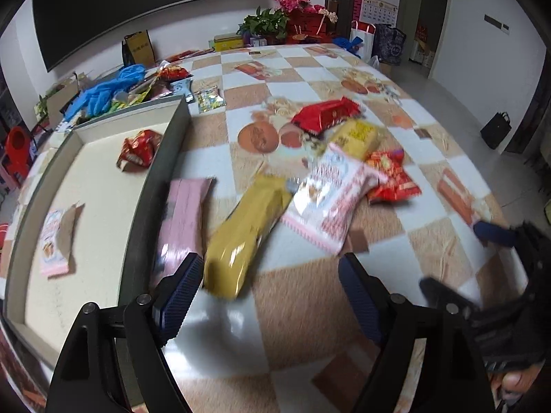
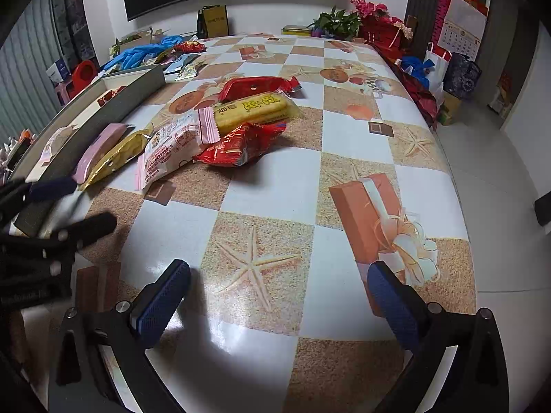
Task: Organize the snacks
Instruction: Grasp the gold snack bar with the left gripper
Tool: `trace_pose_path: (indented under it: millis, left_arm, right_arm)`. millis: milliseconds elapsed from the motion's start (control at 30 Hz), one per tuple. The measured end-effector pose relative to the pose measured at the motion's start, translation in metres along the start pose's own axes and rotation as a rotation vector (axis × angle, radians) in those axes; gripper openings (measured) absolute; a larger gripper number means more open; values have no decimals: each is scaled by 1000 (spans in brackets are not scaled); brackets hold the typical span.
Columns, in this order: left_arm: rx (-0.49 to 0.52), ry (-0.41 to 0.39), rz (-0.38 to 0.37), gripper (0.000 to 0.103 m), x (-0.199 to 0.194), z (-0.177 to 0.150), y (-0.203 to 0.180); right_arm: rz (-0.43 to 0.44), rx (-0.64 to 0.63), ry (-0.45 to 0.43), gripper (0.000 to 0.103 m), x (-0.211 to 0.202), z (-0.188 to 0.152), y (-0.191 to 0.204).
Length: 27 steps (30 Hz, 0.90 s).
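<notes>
On the checkered table (image 2: 351,144), a heap of snack packets (image 2: 220,127) lies near the grey tray (image 1: 162,179) along the table's left edge; a red packet (image 1: 137,149) and a pink packet (image 1: 53,241) lie inside the tray. The left gripper (image 1: 272,292) hangs with jaws spread above a gold packet (image 1: 241,237), pinching nothing. The right gripper (image 2: 279,292) hovers over bare tablecloth near the front edge, jaws wide apart and empty.

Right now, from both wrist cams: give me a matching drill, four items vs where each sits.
Items:
1. small red packet
2. gold packet
3. blue gloves
4. left gripper

Places:
A. heaped beyond the tray's far end
B. open above the checked cloth, nothing between its fingers
C. inside the tray
D. on the cloth beside the pink packet

Pairs: 1-C, 2-D, 3-A, 4-B
</notes>
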<state>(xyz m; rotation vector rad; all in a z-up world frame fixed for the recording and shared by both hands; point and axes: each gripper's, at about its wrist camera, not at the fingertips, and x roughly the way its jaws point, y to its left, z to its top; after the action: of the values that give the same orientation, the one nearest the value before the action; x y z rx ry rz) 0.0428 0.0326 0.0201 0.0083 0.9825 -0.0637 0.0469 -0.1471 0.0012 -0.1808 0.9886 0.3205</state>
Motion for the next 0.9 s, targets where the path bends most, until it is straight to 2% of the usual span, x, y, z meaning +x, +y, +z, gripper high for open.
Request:
trace_pose_path:
  millis: [200, 267, 300, 400, 433, 600, 900]
  left_arm:
    - [-43, 50, -28, 84, 30, 25, 9]
    - [-28, 45, -24, 79, 36, 24, 9]
    - [-6, 38, -16, 70, 36, 23, 7]
    - [33, 26, -48, 29, 30, 16, 2]
    - [34, 27, -53, 27, 29, 14, 2]
    - [35, 4, -31, 27, 19, 0, -1]
    - [49, -72, -2, 27, -12, -48, -9]
  right_arm:
    - [0, 0, 0, 103, 0, 0, 0]
    - [2, 0, -1, 103, -1, -1, 1]
    - [3, 0, -1, 103, 0, 0, 1]
    - [4, 0, -2, 103, -1, -1, 1]
    - [4, 0, -2, 103, -1, 0, 1]
    - [4, -1, -2, 103, -1, -1, 1]
    - [1, -2, -2, 103, -1, -1, 1]
